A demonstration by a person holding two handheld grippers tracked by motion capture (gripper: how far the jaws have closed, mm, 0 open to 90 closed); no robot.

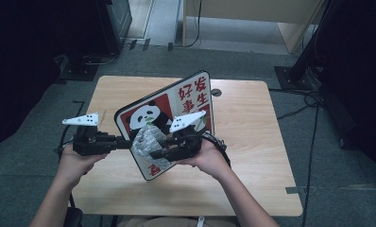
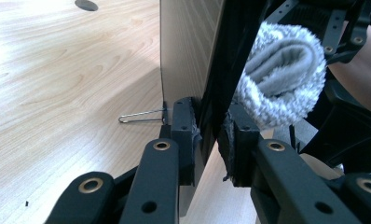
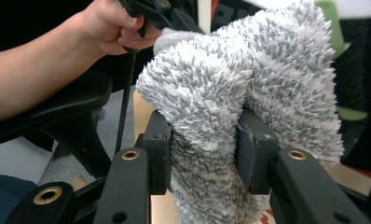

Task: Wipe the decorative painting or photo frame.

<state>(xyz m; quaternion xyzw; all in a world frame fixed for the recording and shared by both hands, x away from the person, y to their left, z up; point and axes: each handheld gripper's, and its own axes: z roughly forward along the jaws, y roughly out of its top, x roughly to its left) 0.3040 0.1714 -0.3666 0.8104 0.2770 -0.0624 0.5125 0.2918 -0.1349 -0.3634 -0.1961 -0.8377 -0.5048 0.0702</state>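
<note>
Slippage is the main risk: the panda board (image 1: 176, 106), propped tilted on the table (image 1: 252, 142) and pinched at its edge by the shut left gripper (image 2: 210, 133), could twist free as the right gripper (image 3: 202, 144), clamped on the grey cloth (image 3: 249, 79), wipes its face.

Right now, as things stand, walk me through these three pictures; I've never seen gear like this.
A person sits at a wooden table with a black hand-held gripper in each hand: two jaws squeezed by hand, each carrying its own camera. One picture looks down from above; the other two look along each tool's jaws. The left hand-held gripper is shut on the edge of a framed panda picture, holding it tilted up off the table. The right hand-held gripper is shut on a fluffy grey cloth, pressed against the picture's front, apparently to wipe it. A small wire clip lies on the table behind the frame.
</note>
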